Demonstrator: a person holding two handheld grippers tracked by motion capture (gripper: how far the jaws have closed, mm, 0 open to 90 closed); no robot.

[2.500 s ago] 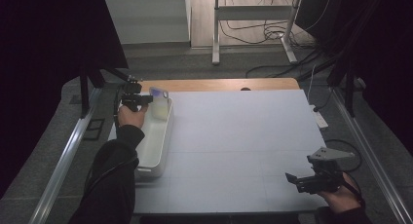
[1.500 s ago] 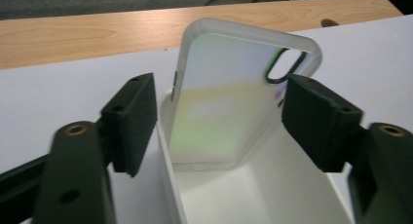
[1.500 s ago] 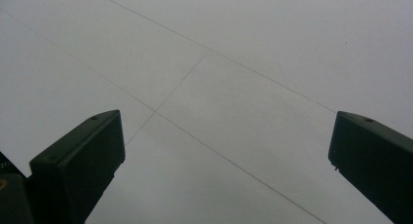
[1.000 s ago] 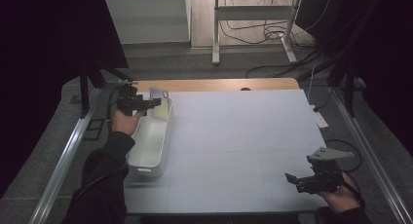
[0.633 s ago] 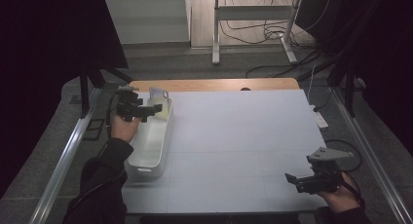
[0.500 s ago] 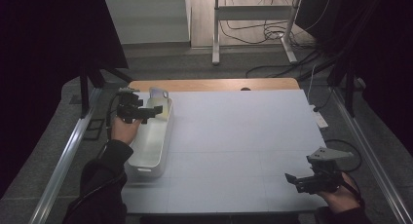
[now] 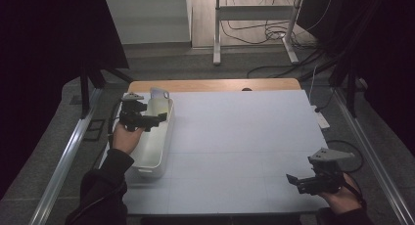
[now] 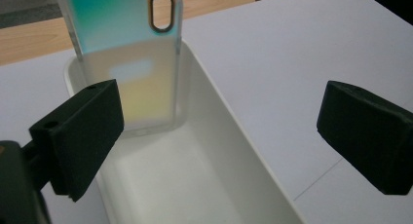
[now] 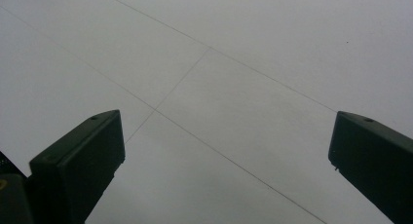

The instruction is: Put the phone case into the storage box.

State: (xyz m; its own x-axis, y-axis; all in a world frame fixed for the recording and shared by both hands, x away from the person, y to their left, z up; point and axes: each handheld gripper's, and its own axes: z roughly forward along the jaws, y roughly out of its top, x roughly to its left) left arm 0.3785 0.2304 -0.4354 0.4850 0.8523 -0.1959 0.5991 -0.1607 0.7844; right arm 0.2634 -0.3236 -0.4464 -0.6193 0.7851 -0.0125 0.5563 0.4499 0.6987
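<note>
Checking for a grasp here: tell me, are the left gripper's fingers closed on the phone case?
No, the left gripper is wide open, and the phone case leans in the white bin beyond its fingers.

An iridescent teal-to-yellow phone case (image 8: 127, 63) stands in a white bin (image 8: 229, 136) on a pale grey table (image 7: 244, 132).

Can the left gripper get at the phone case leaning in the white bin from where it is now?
Probably yes: the left gripper is open, aimed at the phone case standing against the bin's far end, nothing between.
</note>
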